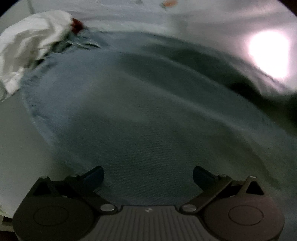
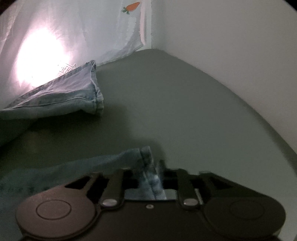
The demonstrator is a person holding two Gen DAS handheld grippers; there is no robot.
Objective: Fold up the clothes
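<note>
A pair of light blue jeans (image 1: 141, 111) lies spread over the surface and fills the left wrist view. My left gripper (image 1: 148, 176) is open, just above the denim, its fingers wide apart and empty. My right gripper (image 2: 148, 172) is shut on the hem of one jeans leg (image 2: 146, 166), which bunches between the fingers and trails off left. The other jeans leg (image 2: 61, 98) lies flat at the left of the right wrist view, its hem toward the middle.
A crumpled white garment (image 1: 31, 44) with a red patch (image 1: 77, 25) lies at the far left. A pale curtain with a carrot print (image 2: 132, 7) hangs behind, brightly backlit. A white wall (image 2: 232, 46) bounds the grey surface (image 2: 176, 96) on the right.
</note>
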